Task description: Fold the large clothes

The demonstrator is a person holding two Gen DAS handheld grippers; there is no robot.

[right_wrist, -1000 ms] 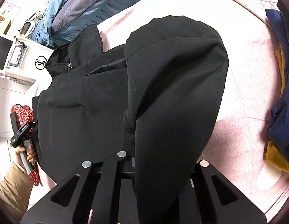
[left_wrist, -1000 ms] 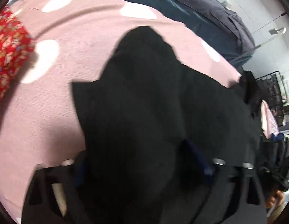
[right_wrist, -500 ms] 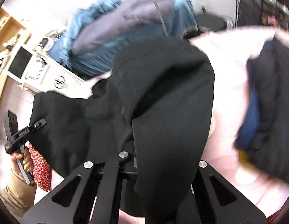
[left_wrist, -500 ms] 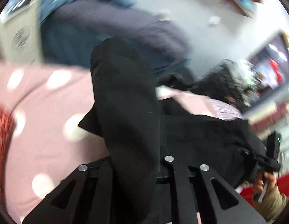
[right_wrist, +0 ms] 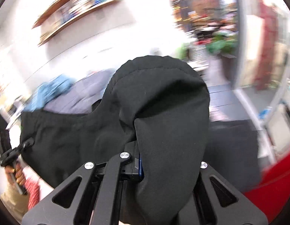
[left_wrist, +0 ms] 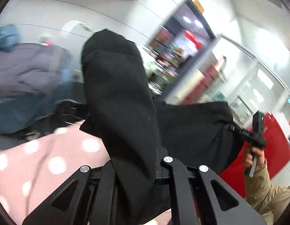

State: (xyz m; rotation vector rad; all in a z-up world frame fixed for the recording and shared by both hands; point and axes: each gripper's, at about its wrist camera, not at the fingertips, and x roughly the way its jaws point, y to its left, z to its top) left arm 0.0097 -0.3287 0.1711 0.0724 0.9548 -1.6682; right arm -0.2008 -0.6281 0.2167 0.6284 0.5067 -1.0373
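A large black garment (left_wrist: 118, 97) hangs stretched in the air between my two grippers. In the left wrist view its cloth bulges up over my left gripper (left_wrist: 133, 168), which is shut on it, fingertips buried in the fabric. Across to the right, the right gripper (left_wrist: 232, 128) pinches the garment's other corner, held by a hand with a beige sleeve. In the right wrist view the black garment (right_wrist: 163, 103) drapes over my right gripper (right_wrist: 145, 161), shut on the cloth. The left gripper (right_wrist: 25, 144) clamps the far left corner.
The pink bedspread with white dots (left_wrist: 41, 159) lies below at the lower left. A blue and grey duvet heap (left_wrist: 26, 78) sits behind it. A red surface (left_wrist: 272, 150) stands at the right. A wall shelf (right_wrist: 73, 9) and a doorway (right_wrist: 210, 28) blur behind.
Both grippers have swung up fast with the black garment, lifting it off the pink bed. The left jaws closed on the cloth. The views now face the room.
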